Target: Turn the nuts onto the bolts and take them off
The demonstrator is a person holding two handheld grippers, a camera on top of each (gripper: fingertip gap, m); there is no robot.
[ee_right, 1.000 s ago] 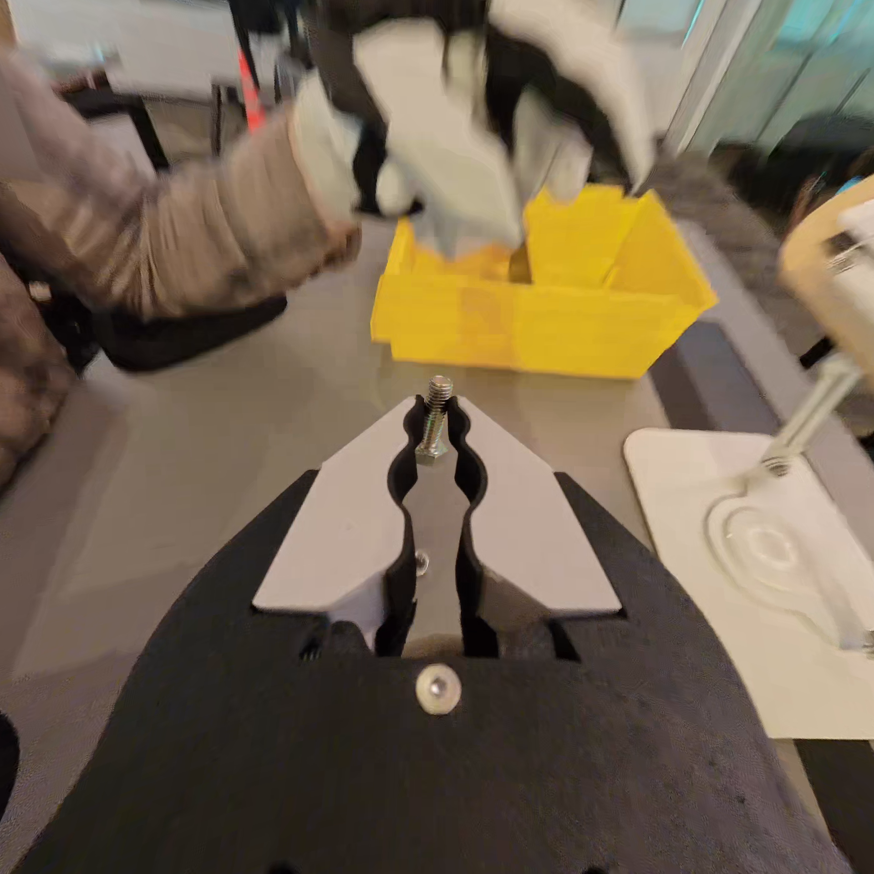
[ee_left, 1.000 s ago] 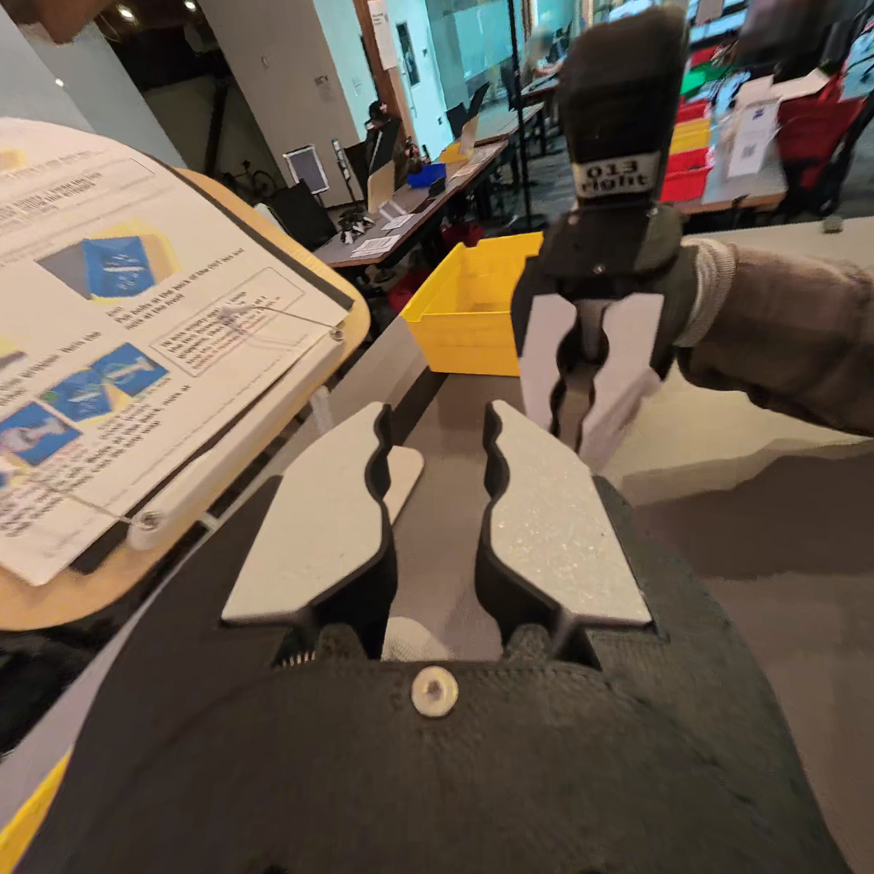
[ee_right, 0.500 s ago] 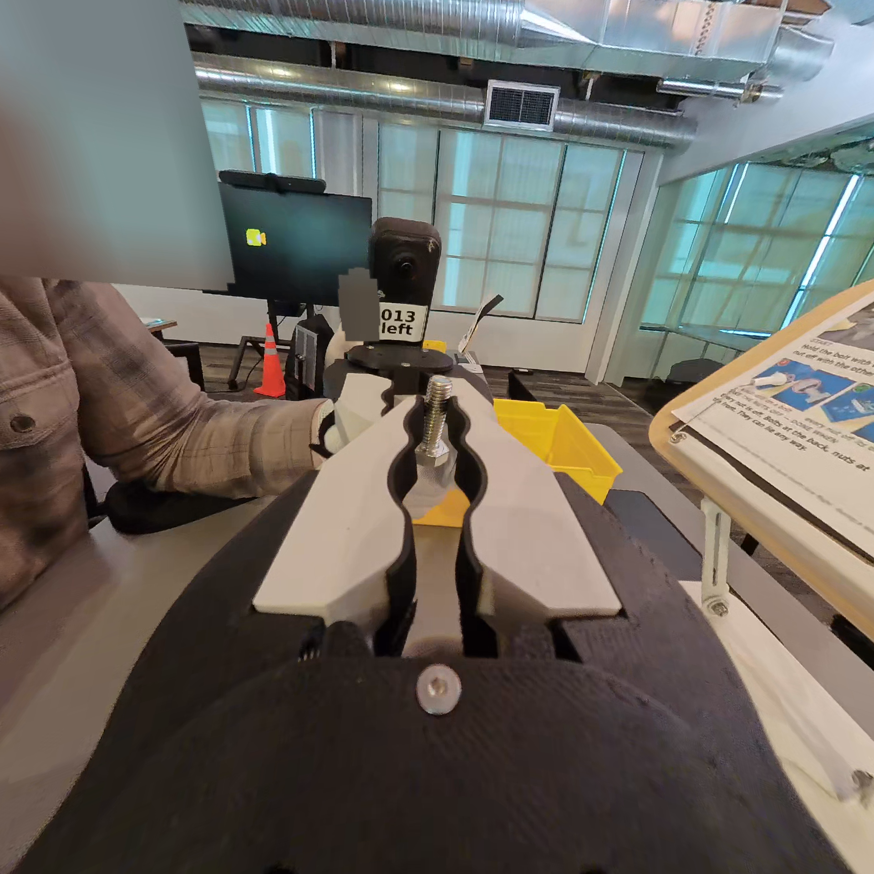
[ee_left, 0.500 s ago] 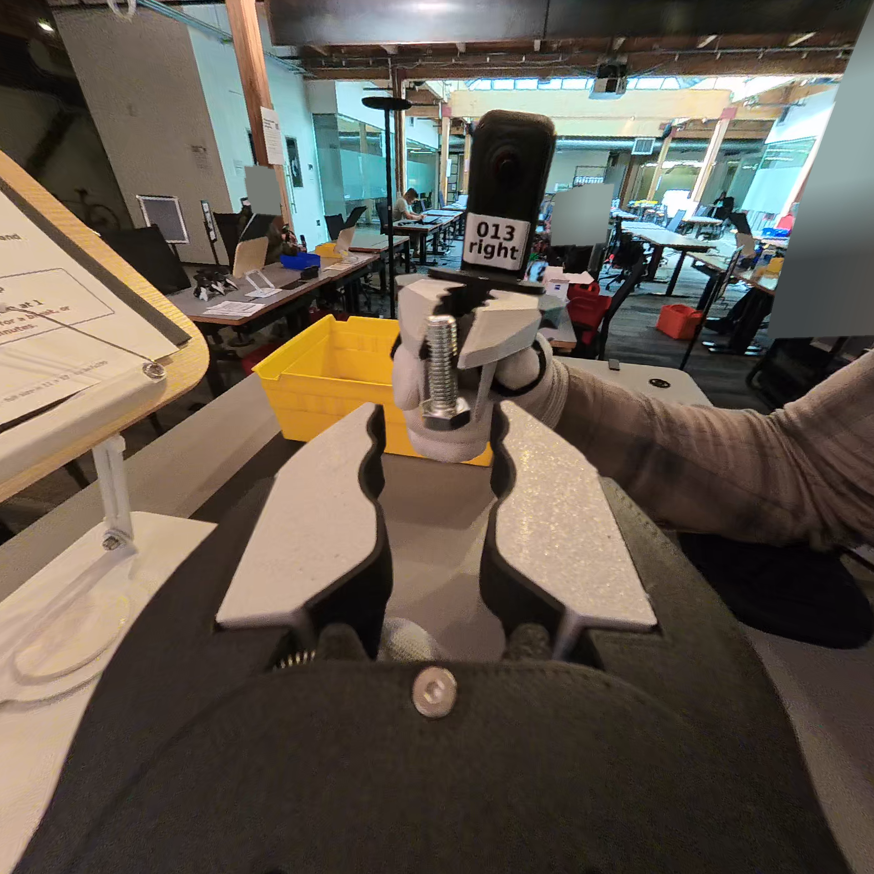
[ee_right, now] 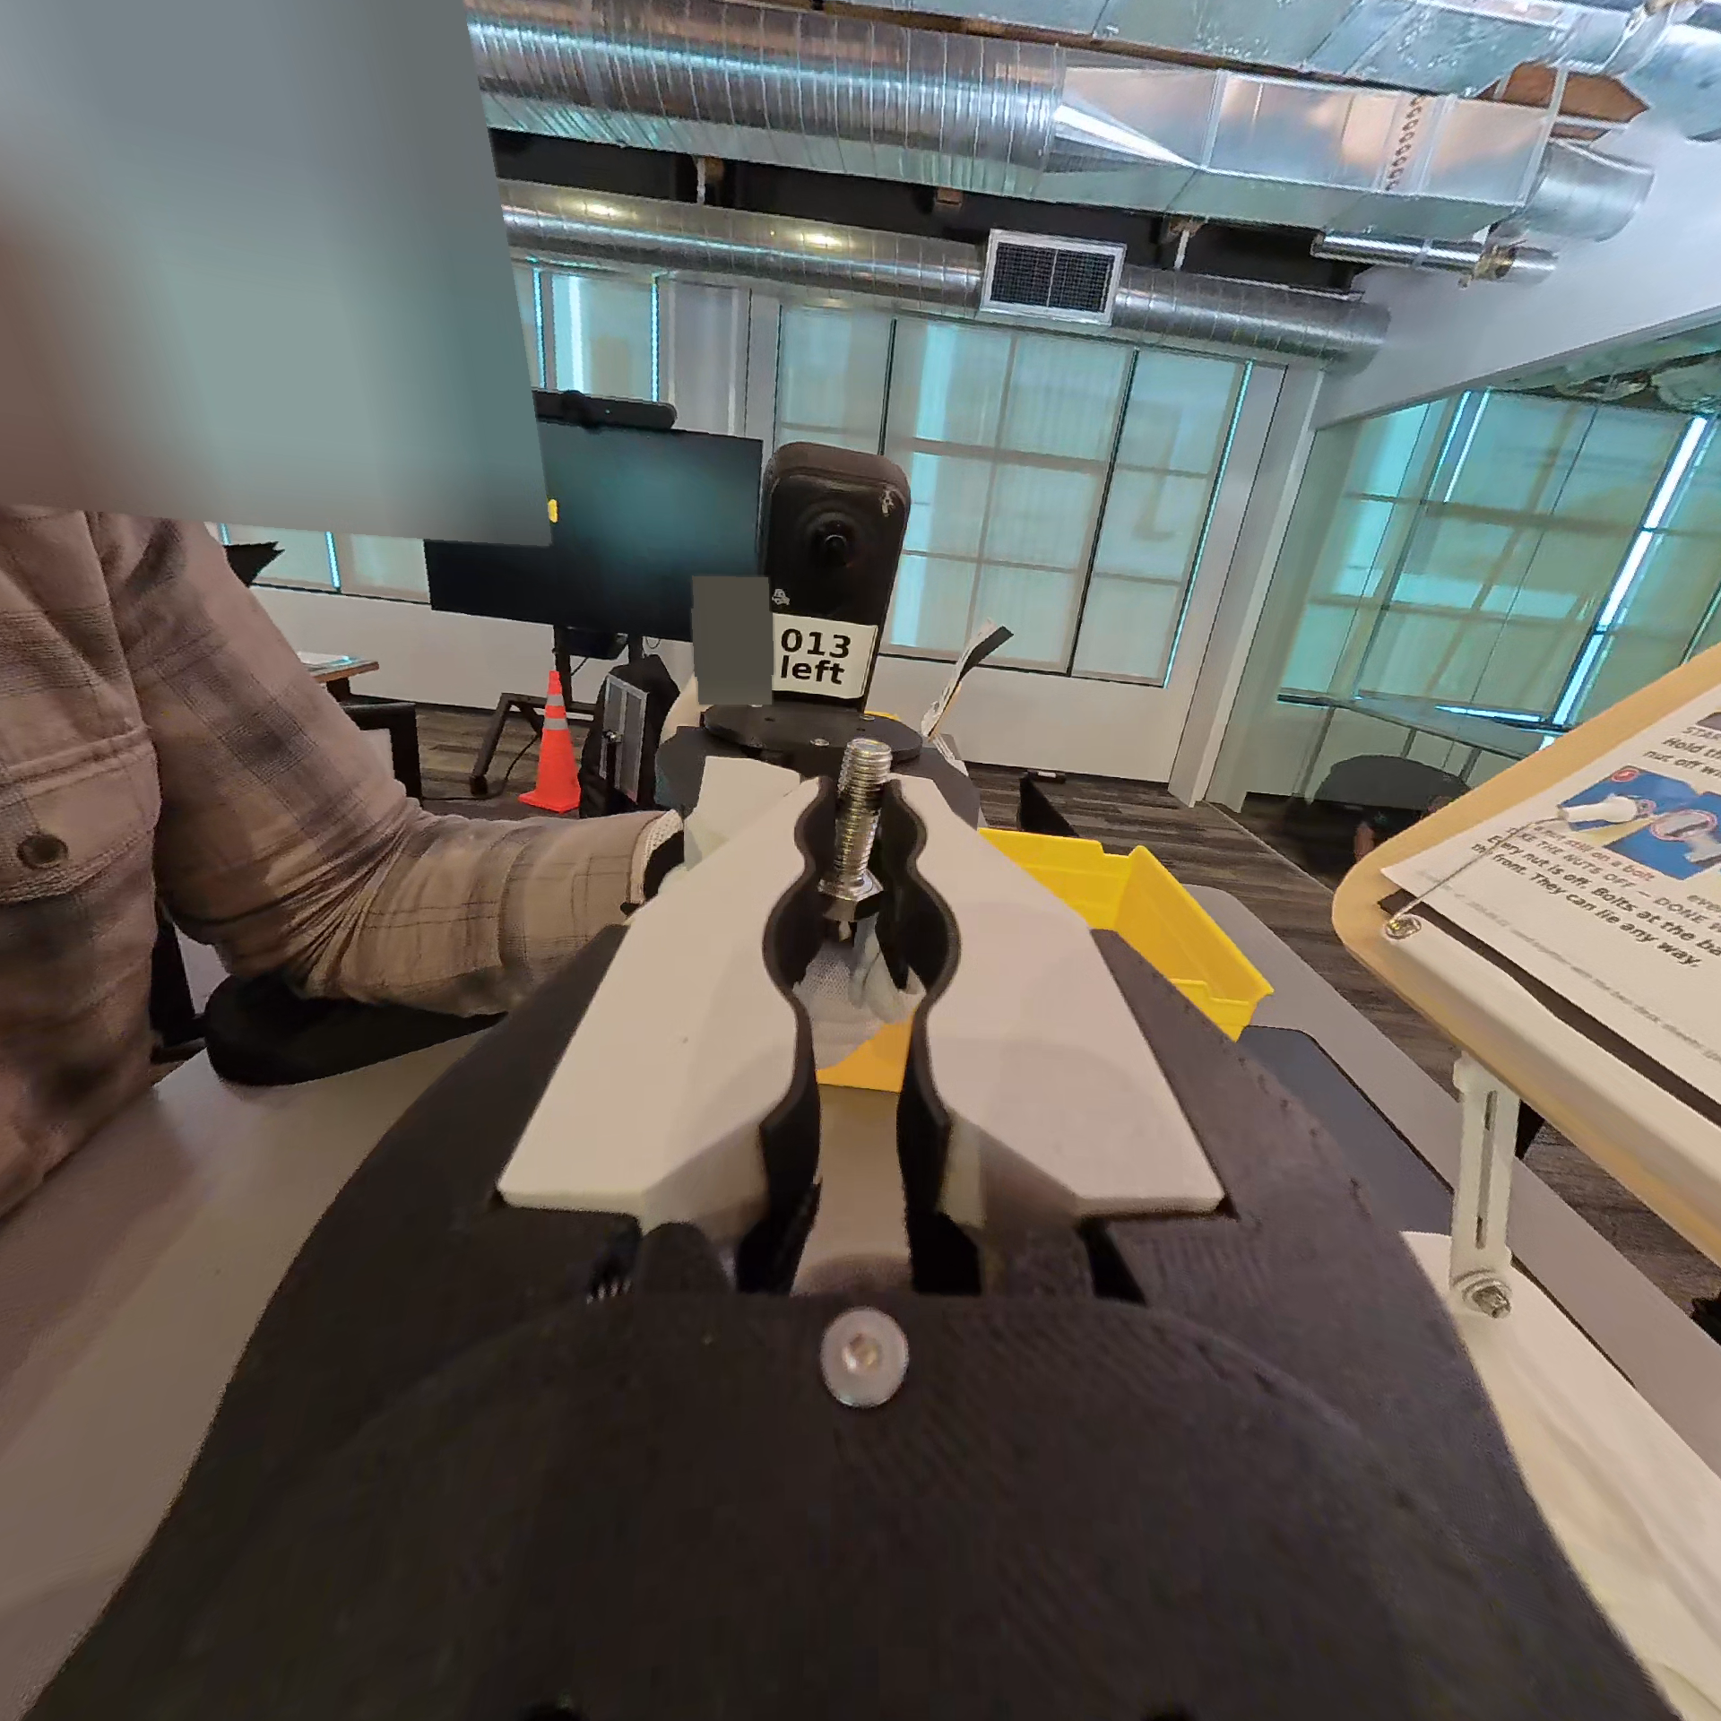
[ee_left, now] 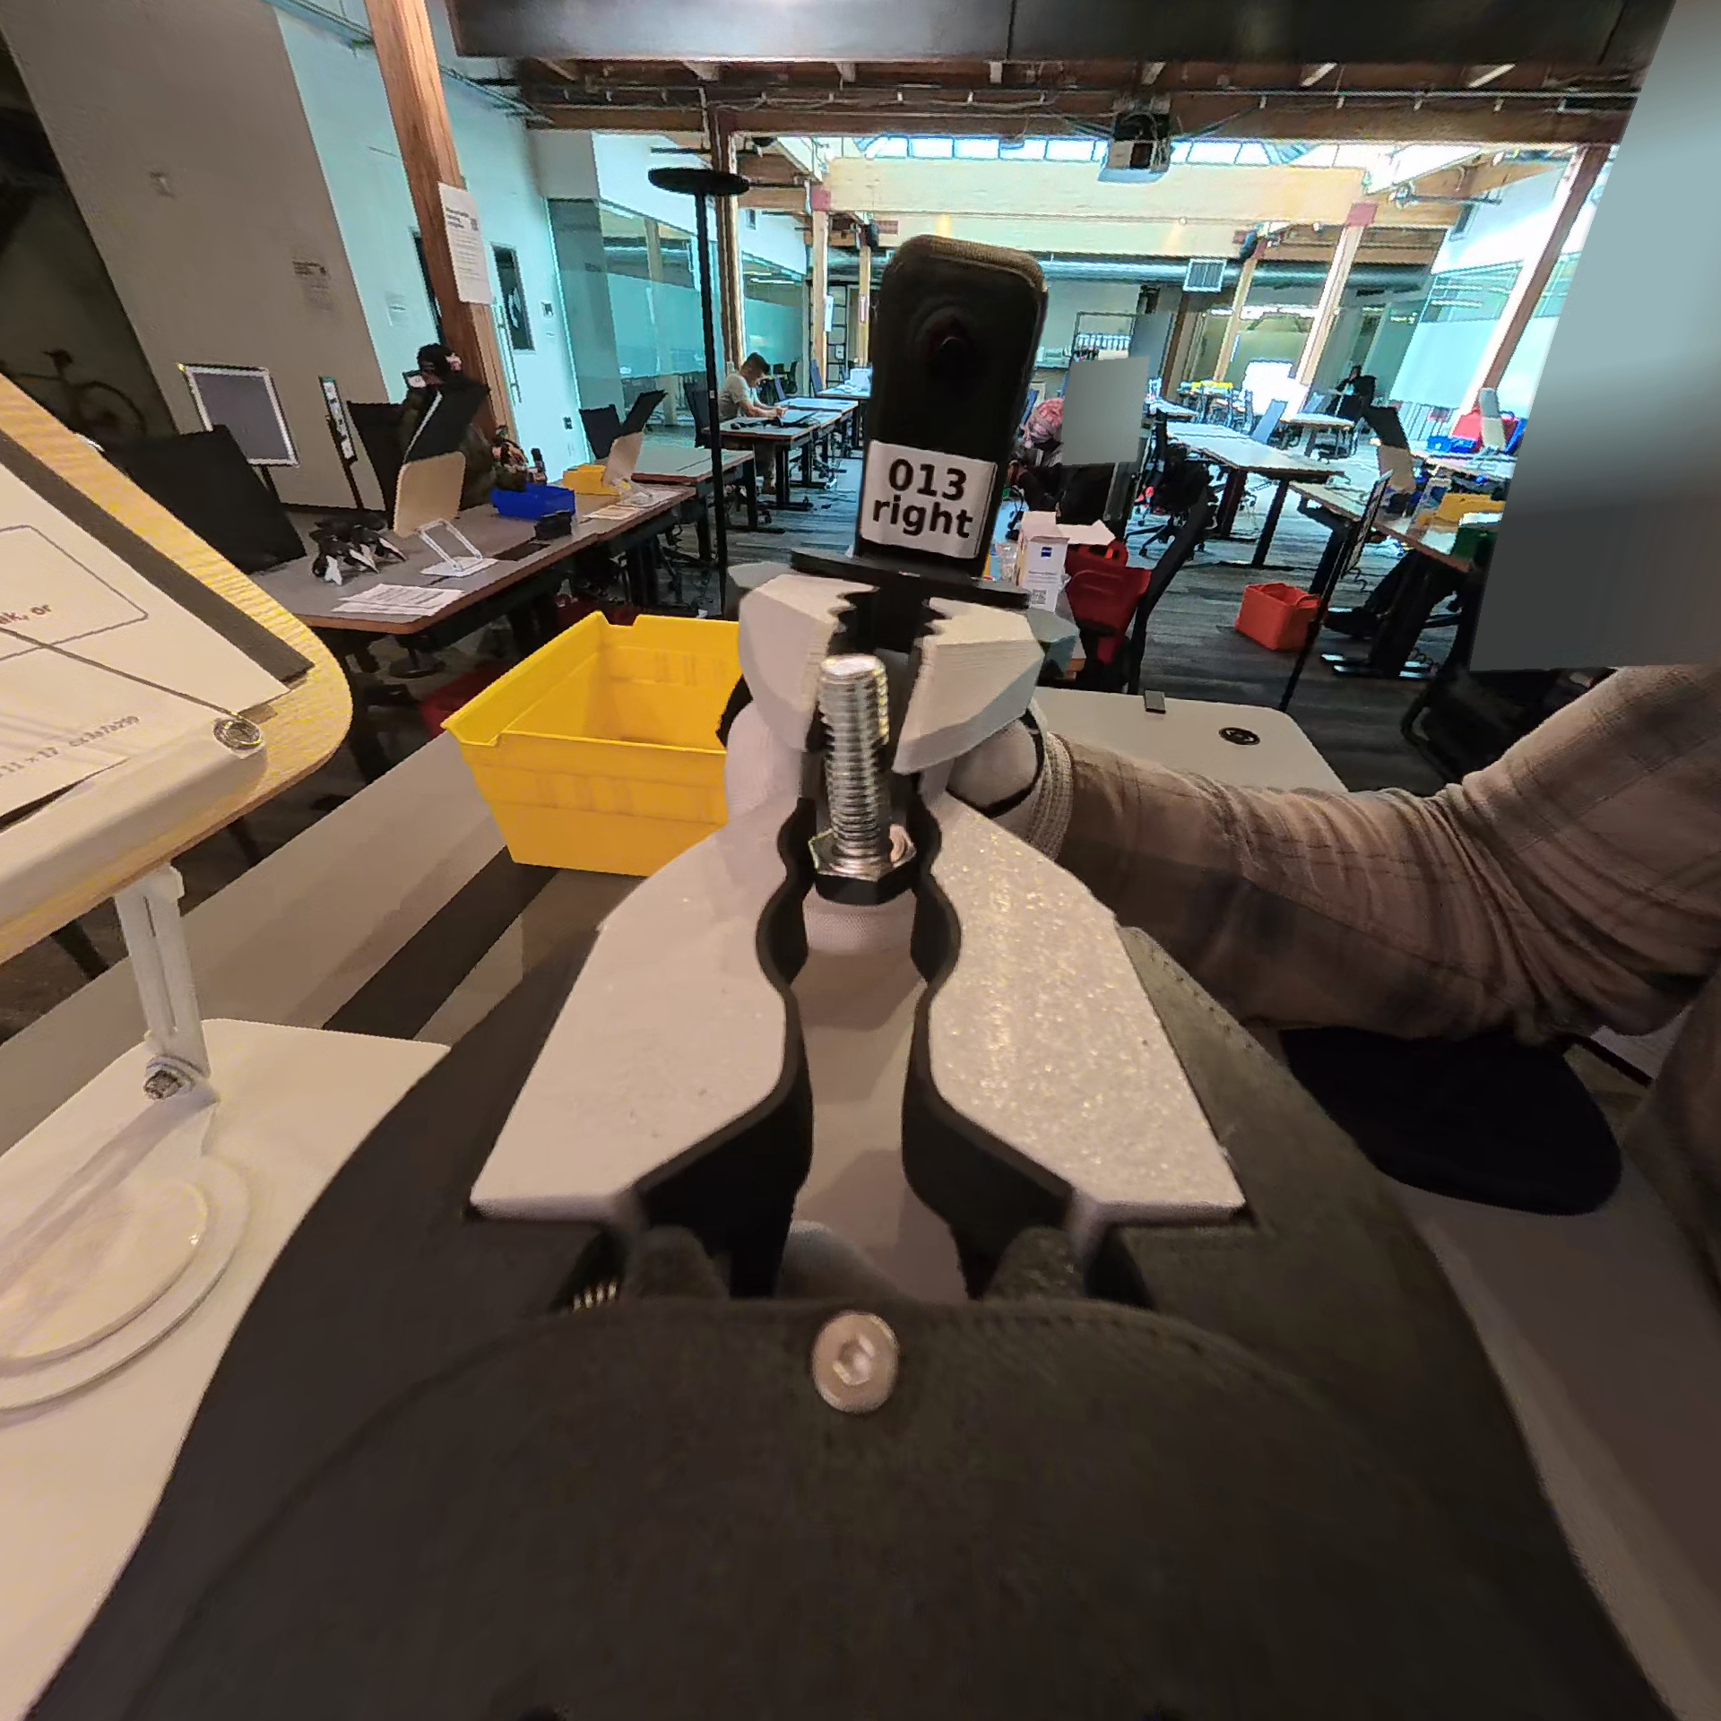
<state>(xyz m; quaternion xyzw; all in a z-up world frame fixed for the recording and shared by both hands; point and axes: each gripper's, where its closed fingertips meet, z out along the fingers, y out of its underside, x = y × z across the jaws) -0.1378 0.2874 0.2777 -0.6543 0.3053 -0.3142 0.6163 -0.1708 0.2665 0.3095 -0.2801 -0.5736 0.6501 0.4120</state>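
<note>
At centre frame, the left gripper [ee_left: 857, 866] has just closed around the hex nut [ee_left: 855, 859] on the threaded steel bolt [ee_right: 859, 838], which the right gripper [ee_right: 855, 852] clamps upright; turning can begin.

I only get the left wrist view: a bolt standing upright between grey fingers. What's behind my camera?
Observer: A dark screen on a stand, in front of tall windows.
Visitor: Anything on the floor there?
Observer: An orange traffic cone, beneath the screen.
Visitor: How does the bolt look from the other side?
Observer: The right hand-held gripper has its fingers closed around the bolt at its threads, just above the nut.
</note>
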